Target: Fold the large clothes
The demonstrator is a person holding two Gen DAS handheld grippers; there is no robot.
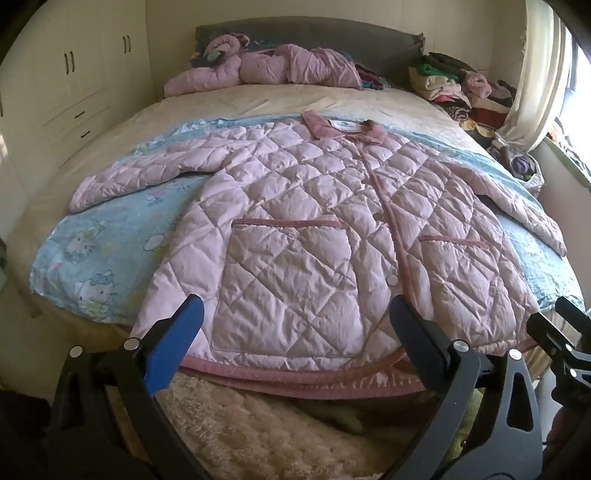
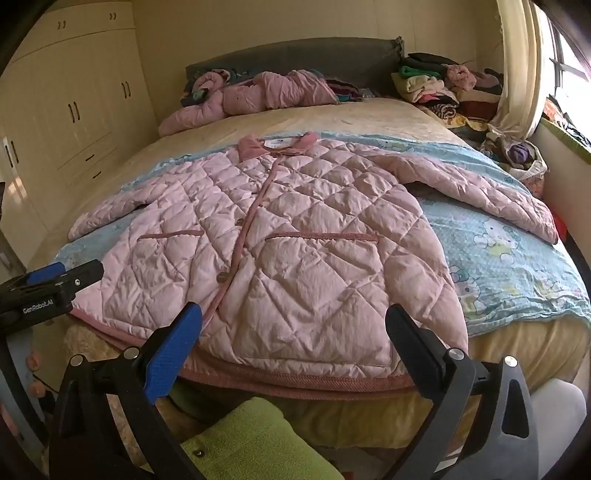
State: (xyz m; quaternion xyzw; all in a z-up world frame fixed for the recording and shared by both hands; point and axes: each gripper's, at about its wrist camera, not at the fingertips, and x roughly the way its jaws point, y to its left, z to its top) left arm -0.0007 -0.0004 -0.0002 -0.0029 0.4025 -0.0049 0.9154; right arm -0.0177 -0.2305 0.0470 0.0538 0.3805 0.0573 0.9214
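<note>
A large pink quilted jacket (image 1: 314, 221) lies flat and face up on a blue cartoon-print sheet (image 1: 92, 258) on the bed, sleeves spread to both sides, collar at the far end, hem hanging over the near edge. It also shows in the right wrist view (image 2: 288, 258). My left gripper (image 1: 295, 314) is open and empty, just above the hem over the left pocket. My right gripper (image 2: 293, 321) is open and empty, above the hem by the right pocket. The right gripper also shows at the right edge of the left wrist view (image 1: 565, 332); the left gripper shows at the left edge of the right wrist view (image 2: 55, 284).
A crumpled pink garment (image 1: 266, 70) lies by the grey headboard (image 1: 314, 33). A pile of clothes (image 1: 461, 88) sits at the far right near a curtain (image 1: 532, 85). Wardrobes (image 1: 74, 74) stand left. A fluffy rug (image 1: 240, 424) and green cloth (image 2: 251, 443) lie below the bed edge.
</note>
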